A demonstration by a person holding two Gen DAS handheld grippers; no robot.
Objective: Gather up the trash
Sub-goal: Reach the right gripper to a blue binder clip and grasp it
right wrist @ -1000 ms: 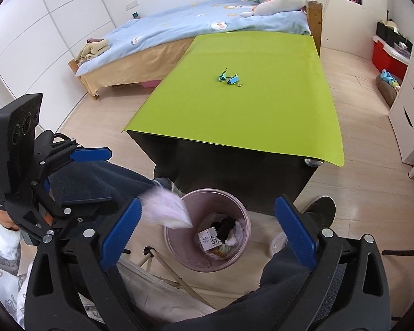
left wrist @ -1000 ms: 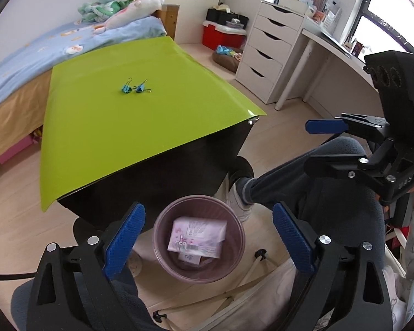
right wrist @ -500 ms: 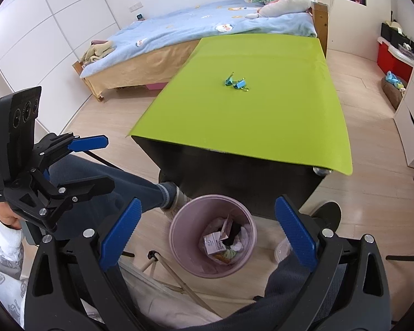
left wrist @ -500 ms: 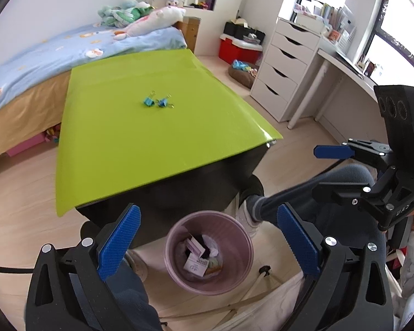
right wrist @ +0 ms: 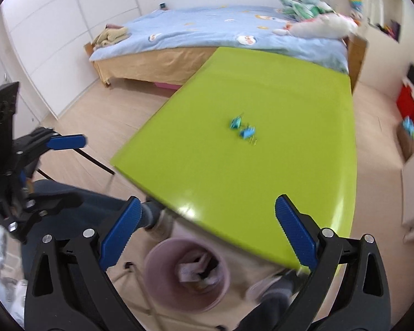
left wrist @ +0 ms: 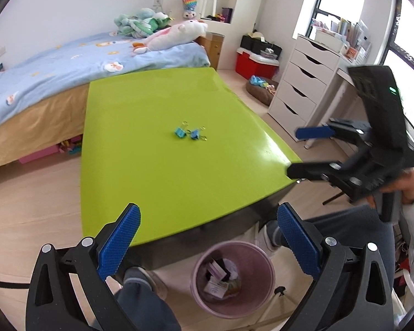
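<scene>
A pink trash bin [left wrist: 258, 300] stands on the floor at the near edge of the green table [left wrist: 162, 165]; it holds paper packets and wrappers [left wrist: 218, 278]. The bin also shows in the right wrist view [right wrist: 157, 264], blurred. My left gripper [left wrist: 208, 245] is open and empty, above the table's near edge and the bin. My right gripper [right wrist: 207, 234] is open and empty, also above the near edge; it shows in the left wrist view [left wrist: 312, 149] at the right. Two blue binder clips [left wrist: 189, 133] lie mid-table, also in the right wrist view [right wrist: 241, 127].
A bed [left wrist: 55, 66] with plush toys [left wrist: 174, 33] stands behind the table. A white drawer unit [left wrist: 303, 82] and a red box [left wrist: 251, 63] are at the right. The person's legs and feet [left wrist: 273, 234] are beside the bin under the table edge.
A paper packet dropped into the bin and settled among the trash. Both open grippers have lifted and tilted up from the bin toward the tabletop.
</scene>
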